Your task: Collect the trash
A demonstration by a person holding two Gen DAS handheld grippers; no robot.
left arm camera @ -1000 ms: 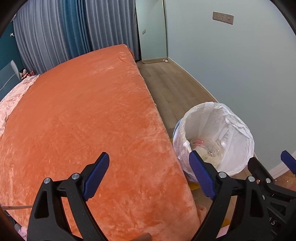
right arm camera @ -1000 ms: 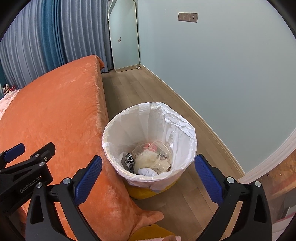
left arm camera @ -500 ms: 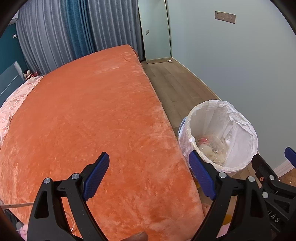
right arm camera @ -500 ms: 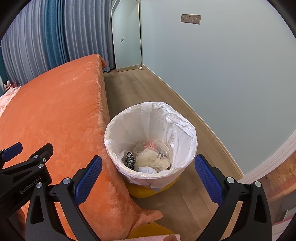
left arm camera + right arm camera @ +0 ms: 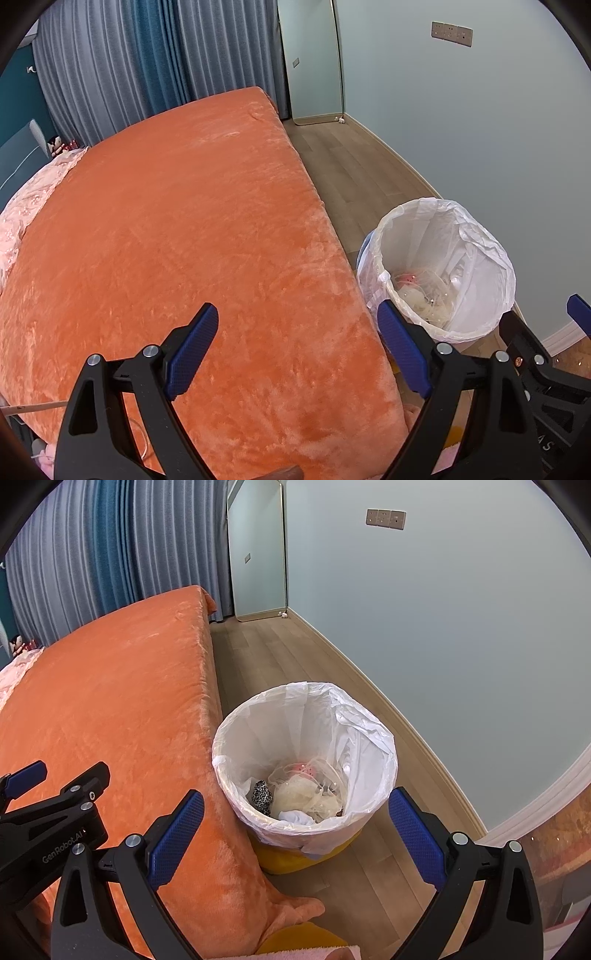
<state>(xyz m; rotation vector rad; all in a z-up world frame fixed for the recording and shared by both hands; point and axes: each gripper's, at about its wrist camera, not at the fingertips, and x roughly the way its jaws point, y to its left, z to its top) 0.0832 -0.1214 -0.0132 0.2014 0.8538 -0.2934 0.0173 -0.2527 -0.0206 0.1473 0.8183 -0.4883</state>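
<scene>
Blue pads line both claws, and both stand wide apart with nothing between them. The left claw (image 5: 297, 349) tilts downward over the near part of the orange plush bed cover (image 5: 177, 229); its black frame runs off the lower edge of the left wrist view, so the hand that carries it is out of sight. A dark rounded shape at the very bottom edge of that view is too cut off to identify. The right claw (image 5: 295, 830) also points downward, spanning the bed's edge and the bin beside it, and its frame is likewise cropped at the bottom.

Each claw intrudes into the other's view only in part: the right one at the lower right of the left wrist view, the left one at the lower left of the right wrist view.

Just beside the bed, on the wooden floor (image 5: 266, 653), stands the yellow trash bin (image 5: 288, 860), lined with a white plastic bag (image 5: 354, 738) folded over its rim. Inside lie the trash pieces: a crumpled clear wrapper over something cream-coloured (image 5: 306, 794), a pink item behind it, a small black-and-white speckled scrap (image 5: 261, 796) and a bit of white; what they are exactly is hard to tell.

A pale blue wall (image 5: 443, 627) runs beyond the bin, with grey and blue curtains (image 5: 129, 66) past the far end of the bed.
</scene>
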